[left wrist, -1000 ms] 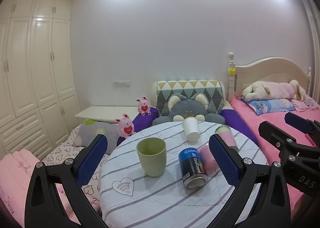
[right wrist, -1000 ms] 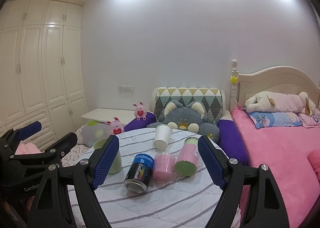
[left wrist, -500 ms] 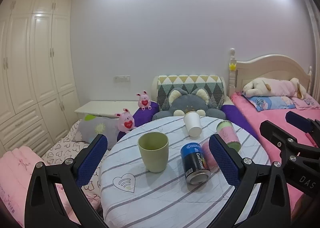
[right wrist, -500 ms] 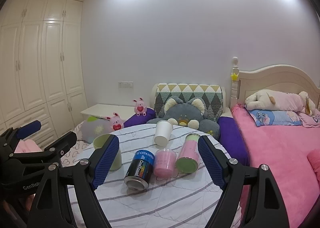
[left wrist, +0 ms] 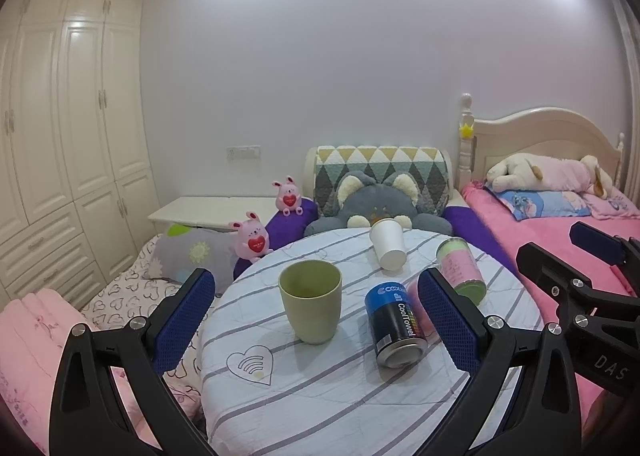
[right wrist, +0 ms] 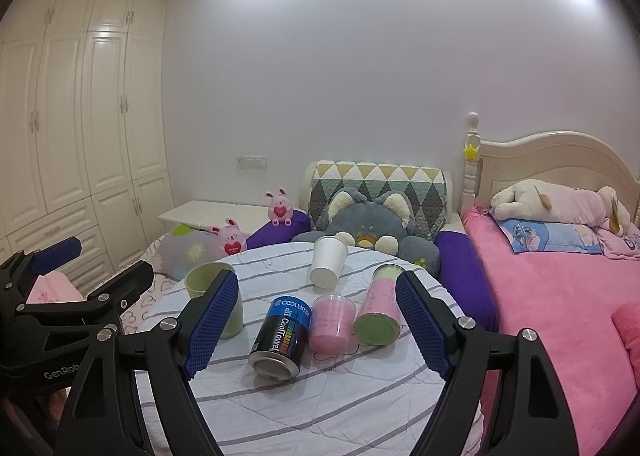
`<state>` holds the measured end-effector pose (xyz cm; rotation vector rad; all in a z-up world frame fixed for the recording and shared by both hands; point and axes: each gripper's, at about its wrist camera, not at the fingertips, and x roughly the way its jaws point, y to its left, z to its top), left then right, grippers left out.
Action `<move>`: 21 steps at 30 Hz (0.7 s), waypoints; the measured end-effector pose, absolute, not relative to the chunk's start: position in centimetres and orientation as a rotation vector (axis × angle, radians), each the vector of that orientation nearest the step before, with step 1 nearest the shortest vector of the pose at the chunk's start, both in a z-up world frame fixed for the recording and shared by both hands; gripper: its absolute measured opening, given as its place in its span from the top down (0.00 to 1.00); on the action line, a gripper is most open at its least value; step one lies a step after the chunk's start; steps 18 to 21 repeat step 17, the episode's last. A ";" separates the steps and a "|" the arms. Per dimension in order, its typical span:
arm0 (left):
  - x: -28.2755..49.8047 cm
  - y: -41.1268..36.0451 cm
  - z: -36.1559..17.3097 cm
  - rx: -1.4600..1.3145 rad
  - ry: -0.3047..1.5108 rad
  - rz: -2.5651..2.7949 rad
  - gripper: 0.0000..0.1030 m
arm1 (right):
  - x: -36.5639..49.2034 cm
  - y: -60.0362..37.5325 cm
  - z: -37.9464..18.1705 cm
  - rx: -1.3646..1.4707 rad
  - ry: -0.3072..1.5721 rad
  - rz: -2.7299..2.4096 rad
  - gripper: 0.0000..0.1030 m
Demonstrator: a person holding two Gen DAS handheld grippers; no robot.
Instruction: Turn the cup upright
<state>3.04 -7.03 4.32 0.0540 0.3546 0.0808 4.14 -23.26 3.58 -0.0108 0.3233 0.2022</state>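
The left claw (left wrist: 316, 320) hangs wide open over the near edge of the round bench covered in a white cloth with grey stripes (left wrist: 320, 388), its blue-padded fingers (left wrist: 184, 316) holding nothing. The right claw (right wrist: 316, 328) is spread just as wide and is also empty, hovering above the same bench (right wrist: 320, 408).

Between the left claw's fingers stands an upright pale green cup (left wrist: 310, 306), mouth up. Just to its right lies a blue and black metal can (left wrist: 394, 326) on its side, base toward the camera. In the right wrist view this can (right wrist: 282, 334) sits between the right claw's fingers, touching or nearly touching a pink translucent plastic cup (right wrist: 332, 322) that stands mouth down. Beside that lies a pink cylindrical cup with green ends (right wrist: 380, 314) on its side. Further back, a white paper cup (right wrist: 327, 262) lies tipped over, base toward the camera.

Beyond the bench sit a grey plush cat (right wrist: 368, 223) against a diamond-patterned cushion (right wrist: 378, 183), and to the right a bed with a pink blanket (right wrist: 560, 288).
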 end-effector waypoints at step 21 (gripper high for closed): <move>4.7 -5.9 3.3 0.037 0.401 0.079 0.00 | 5.5 -22.2 2.8 -0.028 0.354 0.203 0.20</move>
